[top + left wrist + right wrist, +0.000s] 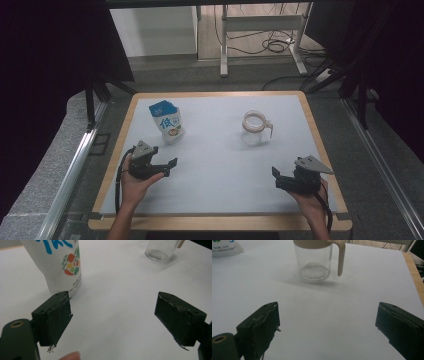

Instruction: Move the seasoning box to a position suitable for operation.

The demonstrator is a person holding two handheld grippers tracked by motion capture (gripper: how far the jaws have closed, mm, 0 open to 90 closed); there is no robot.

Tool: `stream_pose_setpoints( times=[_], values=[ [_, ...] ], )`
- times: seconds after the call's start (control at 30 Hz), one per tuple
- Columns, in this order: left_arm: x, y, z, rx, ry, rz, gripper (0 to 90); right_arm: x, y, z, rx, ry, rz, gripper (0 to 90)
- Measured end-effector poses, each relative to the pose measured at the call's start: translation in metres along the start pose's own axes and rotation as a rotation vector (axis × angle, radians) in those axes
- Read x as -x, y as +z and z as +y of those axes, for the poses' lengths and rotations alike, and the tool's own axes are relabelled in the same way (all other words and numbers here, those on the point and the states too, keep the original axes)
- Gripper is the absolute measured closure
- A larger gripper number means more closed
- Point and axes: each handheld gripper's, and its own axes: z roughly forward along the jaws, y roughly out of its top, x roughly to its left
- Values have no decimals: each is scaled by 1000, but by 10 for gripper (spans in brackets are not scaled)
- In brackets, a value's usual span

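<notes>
A white stand-up pouch (167, 121) with a blue top and blue print stands upright at the table's left middle; its lower part (63, 265) is just beyond my left jaw. A clear glass jug (255, 128) with a beige rim and handle stands at the right middle, also seen as jug (315, 261) and jug (160, 250). My left gripper (170, 167) rests near the front left, below the pouch, open and empty (113, 320). My right gripper (277, 179) sits at the front right, below the jug, open with nothing between its jaws (328, 332).
The white table top (215, 165) has a wooden border (220, 222). Black curtains hang on both sides. Behind the table stand a white desk frame (262, 30) and floor cables (277, 45). A metal rail (70, 175) runs along the left.
</notes>
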Motion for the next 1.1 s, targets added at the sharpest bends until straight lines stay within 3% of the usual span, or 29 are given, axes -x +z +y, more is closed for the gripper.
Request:
stream_pose_setpoints(
  times=[0.2, 0.3, 0.73, 0.8, 1.1],
  values=[
    [-2, -2, -12, -33, -41, -22, 160, 1, -4, -2, 12, 0, 19, 68],
    [-3, -1, -18, -46, -43, -14, 170, 3, -3, -3, 6, -4, 23, 70],
    [-9, -6, -26, -60, -62, -51, 198, 3, 0, 2, 17, 5, 42, 84],
    [-10, -7, -27, -70, -81, -59, 196, 2, 3, 6, 12, 4, 48, 83],
    [-7, -12, -26, -64, -76, -77, 184, 1, 19, 49, 61, -12, 71, 75]
  ],
)
